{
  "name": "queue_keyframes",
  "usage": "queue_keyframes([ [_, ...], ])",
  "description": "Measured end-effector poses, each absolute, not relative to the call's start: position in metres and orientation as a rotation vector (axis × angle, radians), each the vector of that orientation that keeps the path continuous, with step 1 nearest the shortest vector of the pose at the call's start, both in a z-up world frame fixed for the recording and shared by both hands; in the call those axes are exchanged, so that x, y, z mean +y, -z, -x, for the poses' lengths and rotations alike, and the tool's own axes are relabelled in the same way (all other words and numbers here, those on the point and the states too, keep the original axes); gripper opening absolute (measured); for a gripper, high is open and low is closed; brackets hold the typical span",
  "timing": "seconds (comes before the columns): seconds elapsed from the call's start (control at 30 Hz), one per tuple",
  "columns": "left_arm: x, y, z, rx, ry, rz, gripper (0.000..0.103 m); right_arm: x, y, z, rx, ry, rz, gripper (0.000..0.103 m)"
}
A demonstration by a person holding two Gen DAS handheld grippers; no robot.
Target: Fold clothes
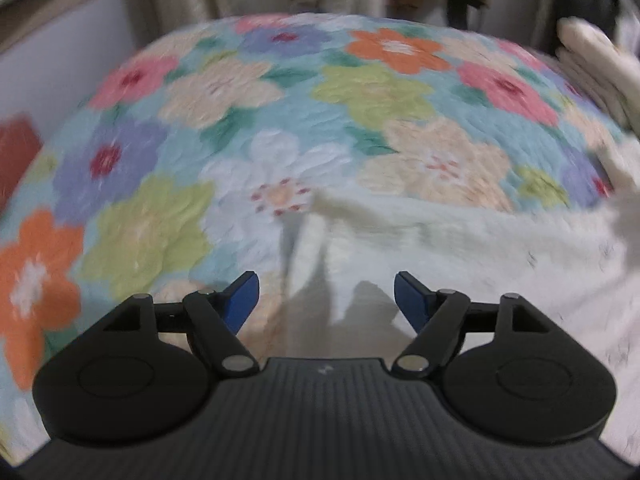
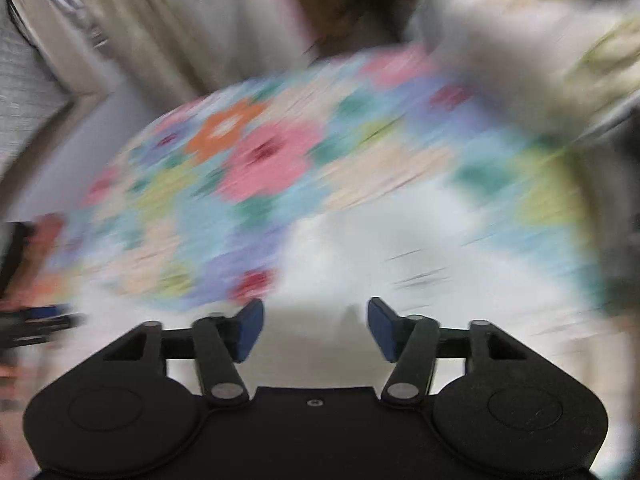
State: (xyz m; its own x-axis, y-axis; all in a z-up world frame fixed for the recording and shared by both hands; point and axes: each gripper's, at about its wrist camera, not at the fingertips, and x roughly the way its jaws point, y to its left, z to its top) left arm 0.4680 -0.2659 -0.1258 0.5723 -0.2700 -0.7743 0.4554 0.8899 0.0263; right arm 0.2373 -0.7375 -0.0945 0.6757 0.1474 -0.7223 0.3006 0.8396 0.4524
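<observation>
Left hand-held gripper (image 1: 326,294): hovering with its blue pads spread apart, gripping nothing; the white garment's edge is lying just beyond them
Right hand-held gripper (image 2: 316,326): its fingers are standing apart over pale cloth, holding nothing; this view is heavily blurred
White garment (image 1: 460,248): lying crumpled on the near right of the floral quilt (image 1: 248,120)
Folded pile (image 1: 592,64): cream cloths are sitting stacked at the far right

Your left gripper (image 1: 326,296) and your right gripper (image 2: 316,328) both point forward, each with its blue-padded jaws spread wide apart and gripping nothing.
</observation>
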Motion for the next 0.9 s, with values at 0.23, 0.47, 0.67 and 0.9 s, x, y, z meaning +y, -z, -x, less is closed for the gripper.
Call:
queue_keyframes([
  [0.23,-0.296,0.149,-0.481,0.93,0.583,-0.275,0.08,-0.734,0.128,-0.269,0.811,0.204,-0.607,0.065],
  [0.47,-0.321,0.146,-0.447,0.708,0.649,-0.55,0.002,-0.72,0.137,-0.291,0.852,0.143,-0.426,0.003],
  [0.67,-0.299,0.115,-0.468,0.665,0.56,-0.356,0.002,-0.719,0.103,-0.289,0.62,0.158,-0.35,0.003],
  [0.9,-0.315,0.14,-0.499,0.877,0.428,-0.326,0.024,-0.711,0.095,-0.325,0.782,0.211,-0.357,0.034],
])
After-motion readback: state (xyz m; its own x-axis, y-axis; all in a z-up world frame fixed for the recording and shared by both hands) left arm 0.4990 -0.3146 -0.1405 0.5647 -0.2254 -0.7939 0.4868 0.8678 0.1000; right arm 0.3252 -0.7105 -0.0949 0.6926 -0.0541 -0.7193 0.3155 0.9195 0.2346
